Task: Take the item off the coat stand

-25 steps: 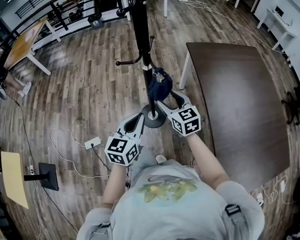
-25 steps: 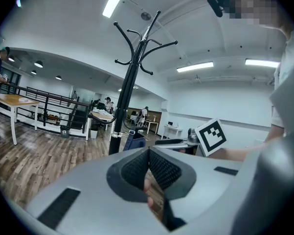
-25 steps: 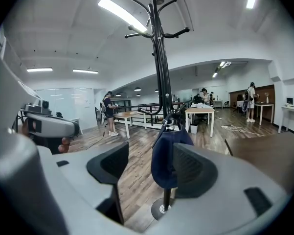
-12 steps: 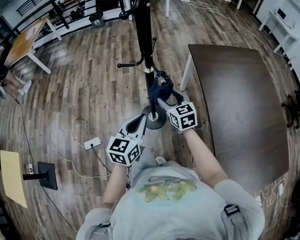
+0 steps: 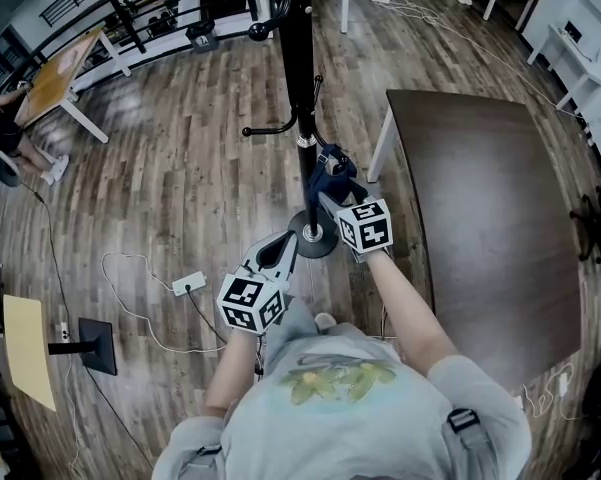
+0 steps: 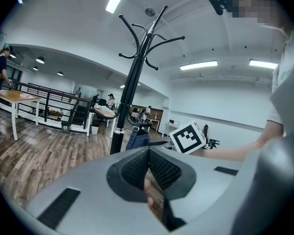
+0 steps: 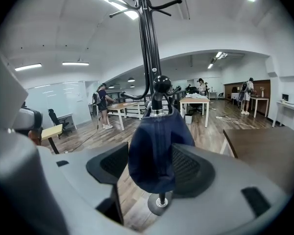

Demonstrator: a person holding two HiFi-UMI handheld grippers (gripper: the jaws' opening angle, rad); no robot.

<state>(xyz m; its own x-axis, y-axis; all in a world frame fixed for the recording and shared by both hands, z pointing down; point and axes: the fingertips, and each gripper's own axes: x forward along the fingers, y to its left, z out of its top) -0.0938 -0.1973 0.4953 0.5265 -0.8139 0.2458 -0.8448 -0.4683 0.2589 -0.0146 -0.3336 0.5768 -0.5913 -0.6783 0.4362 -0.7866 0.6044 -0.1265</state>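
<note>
A black coat stand (image 5: 298, 58) rises from its round base (image 5: 315, 235) just ahead of me. A navy fabric item (image 5: 327, 168) hangs from a low knobbed hook (image 7: 161, 84). My right gripper (image 5: 332, 190) is open, with one jaw on each side of the navy item (image 7: 154, 146), which still hangs rounded from the hook. My left gripper (image 5: 283, 251) is held lower and to the left, near the base, shut on nothing. In the left gripper view its pads (image 6: 137, 168) meet, and the stand (image 6: 132, 87) and the item (image 6: 137, 140) show beyond.
A dark brown table (image 5: 480, 198) stands close on the right of the stand. A white power strip (image 5: 187, 286) with cable lies on the wooden floor at left. A light wooden table (image 5: 55, 78) and railing are far left. People stand in the background.
My right gripper has moved forward and up, so that its jaws now stand around the navy item. The left gripper has hardly moved.
</note>
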